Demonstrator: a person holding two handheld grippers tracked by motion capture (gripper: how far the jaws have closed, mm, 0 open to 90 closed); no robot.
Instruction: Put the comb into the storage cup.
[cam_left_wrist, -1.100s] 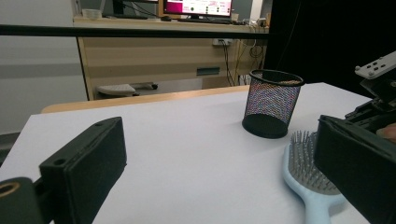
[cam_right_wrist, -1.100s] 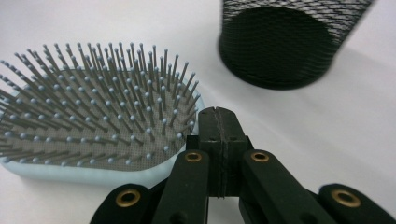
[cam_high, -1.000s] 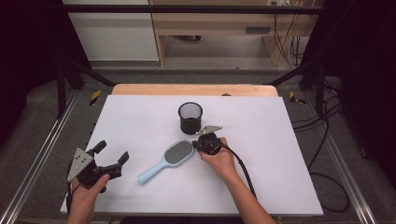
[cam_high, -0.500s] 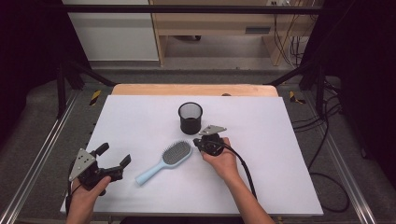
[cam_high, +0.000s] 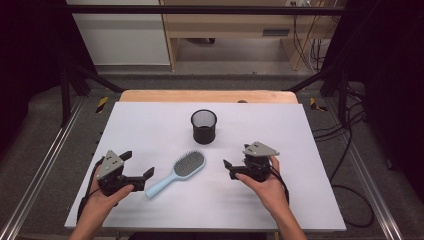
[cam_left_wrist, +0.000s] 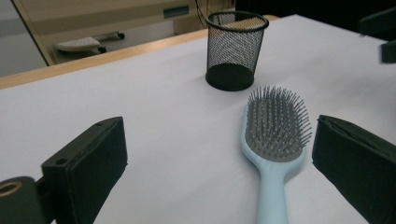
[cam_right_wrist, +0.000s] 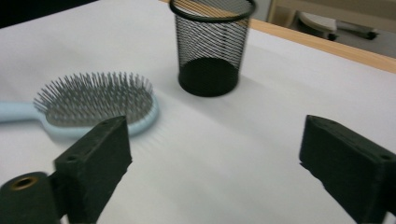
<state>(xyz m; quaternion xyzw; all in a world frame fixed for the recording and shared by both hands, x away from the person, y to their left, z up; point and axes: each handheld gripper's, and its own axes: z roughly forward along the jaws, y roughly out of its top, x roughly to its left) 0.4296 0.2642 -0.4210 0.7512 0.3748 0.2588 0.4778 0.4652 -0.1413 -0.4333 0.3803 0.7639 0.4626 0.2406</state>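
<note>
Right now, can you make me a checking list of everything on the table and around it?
Surface: white table, wooden strip at its far edge.
Job's things: light blue hairbrush lying bristles up; black mesh cup upright behind it, apart.
Clutter: nothing seen.
Grippers: left gripper open, near the brush handle; right gripper with jaws just opened, nothing between them, right of the brush.
Cables: black cable trailing from right gripper.
Surroundings: dark frame, wooden furniture behind.

Left tongs (cam_high: 137, 165) gape wide; right tongs (cam_high: 227, 169), just opened, hold nothing.
</note>
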